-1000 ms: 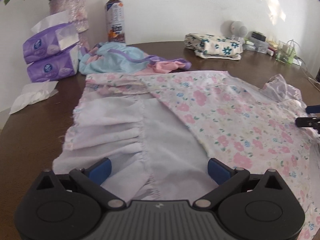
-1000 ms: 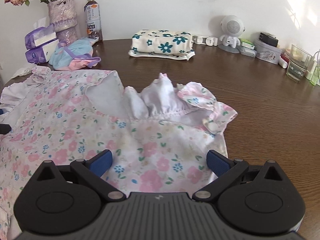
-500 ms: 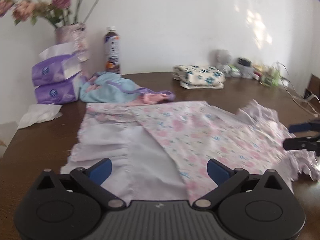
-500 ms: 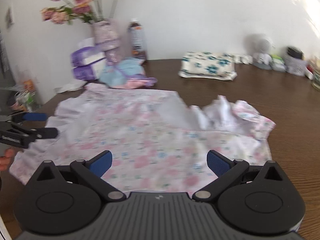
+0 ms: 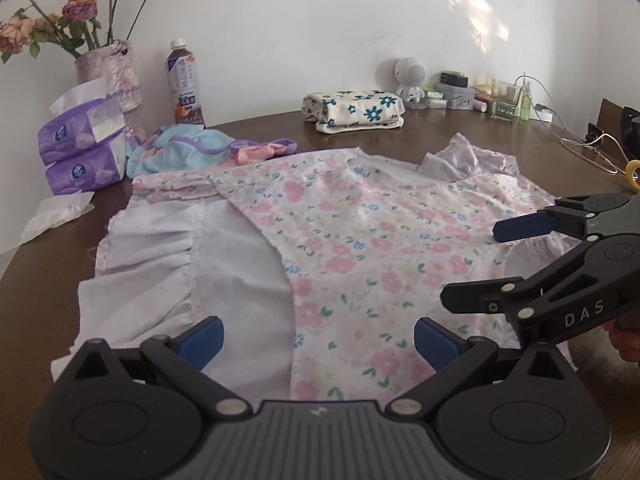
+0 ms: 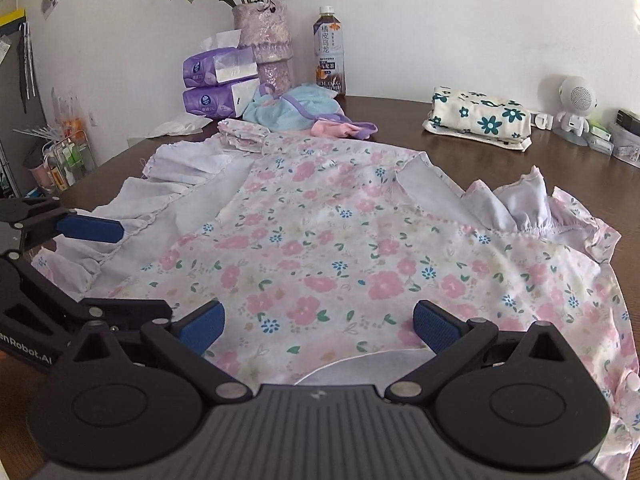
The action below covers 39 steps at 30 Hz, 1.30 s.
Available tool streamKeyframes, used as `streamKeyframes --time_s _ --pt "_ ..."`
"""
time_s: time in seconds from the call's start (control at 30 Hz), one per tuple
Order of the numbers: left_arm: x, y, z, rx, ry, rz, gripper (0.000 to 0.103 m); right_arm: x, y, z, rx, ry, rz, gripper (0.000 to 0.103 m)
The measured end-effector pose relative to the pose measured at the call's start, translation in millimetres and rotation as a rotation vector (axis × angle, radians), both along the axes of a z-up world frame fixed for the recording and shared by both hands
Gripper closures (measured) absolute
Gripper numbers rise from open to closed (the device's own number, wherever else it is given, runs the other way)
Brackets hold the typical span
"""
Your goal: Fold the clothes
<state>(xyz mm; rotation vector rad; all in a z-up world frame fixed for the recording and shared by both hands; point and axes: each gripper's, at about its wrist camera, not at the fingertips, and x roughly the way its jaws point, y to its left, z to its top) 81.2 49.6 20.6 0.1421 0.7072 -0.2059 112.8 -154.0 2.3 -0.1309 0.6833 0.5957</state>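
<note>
Currently the floral dress (image 5: 360, 248) lies spread on the desk (image 6: 460, 152) near its front edge, one long side already turned over to show pale lining, long axis along that edge: ruffled hem toward the left, gathered neck and sleeves toward the right. I judge a lengthwise fold in hand. My left gripper (image 5: 318, 336) and right gripper (image 6: 318, 322) both hover agape, holding nothing; next I'd pinch the near long edge.
</note>
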Motion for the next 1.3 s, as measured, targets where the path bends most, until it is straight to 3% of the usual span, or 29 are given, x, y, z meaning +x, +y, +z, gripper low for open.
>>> streamKeyframes --time_s 0.5,1.3 --pt "-2 13 -14 -0.030 0.008 0.025 0.000 -2 7 -6 -0.060 -0.019 0.000 0.001" --pt "-16 32 -16 -0.045 -0.004 0.086 0.000 -3 8 -6 -0.065 -0.021 -0.002 0.001"
